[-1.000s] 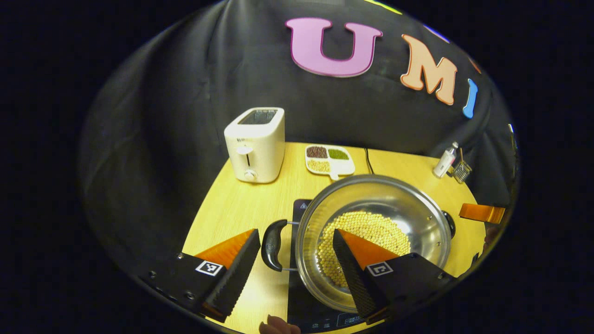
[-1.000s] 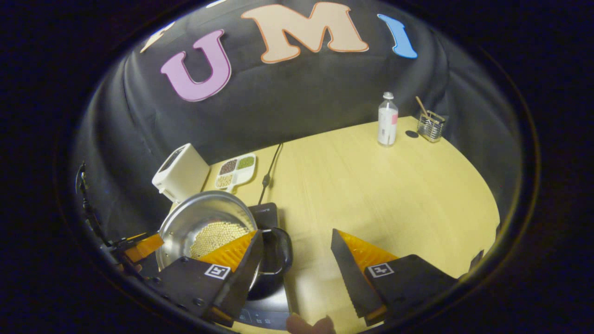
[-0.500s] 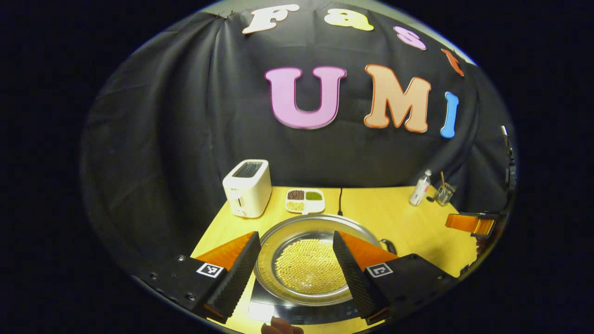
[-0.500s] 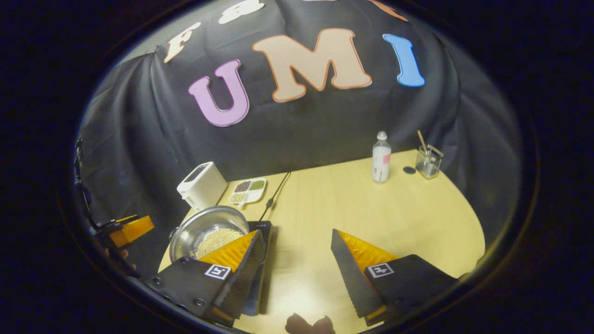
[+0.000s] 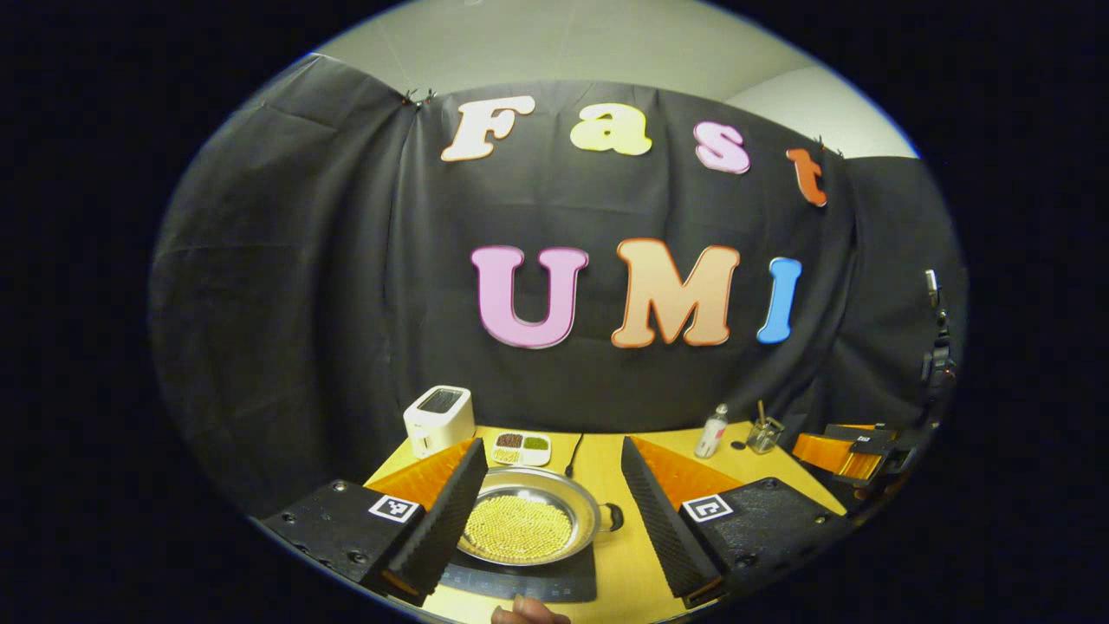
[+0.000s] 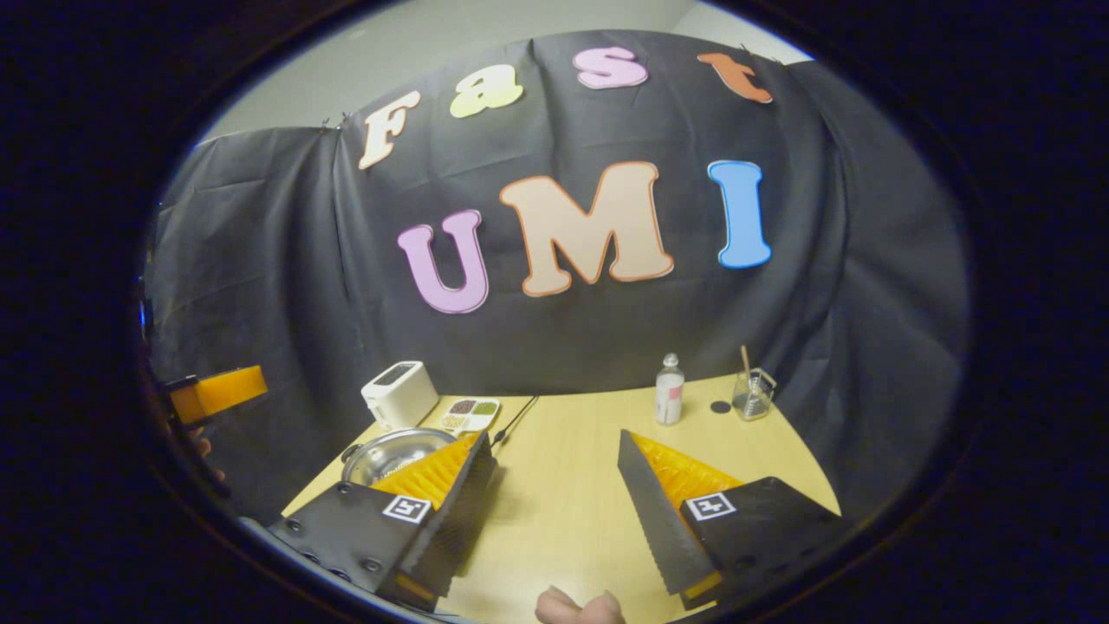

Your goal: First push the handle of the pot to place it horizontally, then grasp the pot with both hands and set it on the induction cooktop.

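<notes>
Pot [image 5: 528,524] sits on the induction cooktop [image 5: 528,582], handles sideways across the table [image 6: 589,468], beans inside. Left tongs [image 5: 548,511] and right tongs [image 6: 554,511] stand released, grasping nothing, high and back from the pot. Placement looks complete (my judgement); withdraw straight, so you do not clip the rim.

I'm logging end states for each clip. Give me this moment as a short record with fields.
pot: on the induction cooktop, holding yellow beans
left gripper: open, holding nothing
right gripper: open, holding nothing, above bare table
behind pot: toaster, divided dish
far right of table: bottle, glass holder
</notes>
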The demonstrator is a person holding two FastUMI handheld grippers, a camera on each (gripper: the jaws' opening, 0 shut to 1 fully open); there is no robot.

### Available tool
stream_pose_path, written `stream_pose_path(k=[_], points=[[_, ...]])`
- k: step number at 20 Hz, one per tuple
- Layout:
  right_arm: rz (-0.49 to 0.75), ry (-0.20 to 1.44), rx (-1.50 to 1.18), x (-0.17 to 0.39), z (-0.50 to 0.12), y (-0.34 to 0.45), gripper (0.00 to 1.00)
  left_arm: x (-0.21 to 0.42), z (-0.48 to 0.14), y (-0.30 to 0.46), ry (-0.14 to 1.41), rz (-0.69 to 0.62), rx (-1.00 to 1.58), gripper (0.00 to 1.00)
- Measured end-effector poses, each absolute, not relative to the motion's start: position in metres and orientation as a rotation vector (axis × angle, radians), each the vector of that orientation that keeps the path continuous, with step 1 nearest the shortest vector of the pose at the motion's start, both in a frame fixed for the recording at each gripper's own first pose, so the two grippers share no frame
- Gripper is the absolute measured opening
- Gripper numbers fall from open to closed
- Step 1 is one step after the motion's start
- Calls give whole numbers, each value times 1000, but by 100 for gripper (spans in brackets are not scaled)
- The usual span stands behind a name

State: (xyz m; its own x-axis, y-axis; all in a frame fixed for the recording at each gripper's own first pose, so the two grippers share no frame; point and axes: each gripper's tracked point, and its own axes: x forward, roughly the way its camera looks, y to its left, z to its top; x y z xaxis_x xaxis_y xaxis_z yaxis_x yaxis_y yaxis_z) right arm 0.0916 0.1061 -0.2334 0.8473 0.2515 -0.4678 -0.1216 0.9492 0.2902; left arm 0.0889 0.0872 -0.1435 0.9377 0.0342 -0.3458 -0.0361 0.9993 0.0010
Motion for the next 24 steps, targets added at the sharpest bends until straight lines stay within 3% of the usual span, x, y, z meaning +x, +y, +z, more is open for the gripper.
stream_pose_path(k=[1, 4, 8, 13, 16, 20, 24], points=[[184, 488, 254, 91, -215, 98, 90, 84, -131, 83, 329, 28, -10, 94], [143, 401, 239, 84, -167, 89, 87, 65, -105, 79, 287, 26, -15, 91], [140, 331, 198, 61, -114, 87, 87, 35, -91, 77, 267, 33, -25, 94], [106, 296, 180, 17, -79, 64, 91, -1, -86, 59, 260, 2, -65, 91], [112, 288, 162, -2, -68, 53, 88, -9, -72, 55, 235, 12, -35, 90], [104, 233, 116, -4, -42, 31, 89, -11, -37, 40, 156, 25, 57, 94], [132, 173, 144, 2, -9, 9, 93, -9, -20, -5, 113, 0, 31, 90]])
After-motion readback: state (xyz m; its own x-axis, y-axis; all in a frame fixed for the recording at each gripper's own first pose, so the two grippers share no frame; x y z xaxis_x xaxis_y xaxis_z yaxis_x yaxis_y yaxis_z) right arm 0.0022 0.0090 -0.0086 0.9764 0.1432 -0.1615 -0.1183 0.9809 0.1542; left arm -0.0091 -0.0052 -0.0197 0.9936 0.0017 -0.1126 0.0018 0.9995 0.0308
